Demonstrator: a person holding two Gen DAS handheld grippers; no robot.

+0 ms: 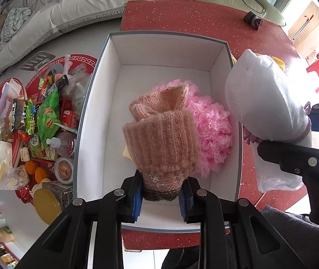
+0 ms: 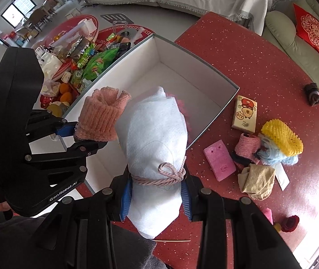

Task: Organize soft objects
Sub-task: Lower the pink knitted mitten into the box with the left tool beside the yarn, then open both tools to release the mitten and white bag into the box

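The white box (image 1: 217,53) sits open on the red table (image 2: 260,62), a fluffy pink item (image 1: 213,130) already inside. Over its right edge the right gripper (image 2: 157,196) clamps a white tied bundle (image 2: 157,130) just below its cord — light and squashy, probably best held at that cinched neck. The left gripper (image 1: 161,198) pinches a peach knitted sock (image 1: 161,139) by one end above the box — limp, stretchy, unbreakable.

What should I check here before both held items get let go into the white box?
1. Left tongs shut on the peach knit item: ok.
2. Knit item above the white box: ok.
3. Right tongs shut on the white bundle: ok.
4. Bundle fully over the box: not ok, it hangs at the rim.
5. Free floor beside the pink fluffy item: ok.
6. Bundle's cord tight: cannot tell.
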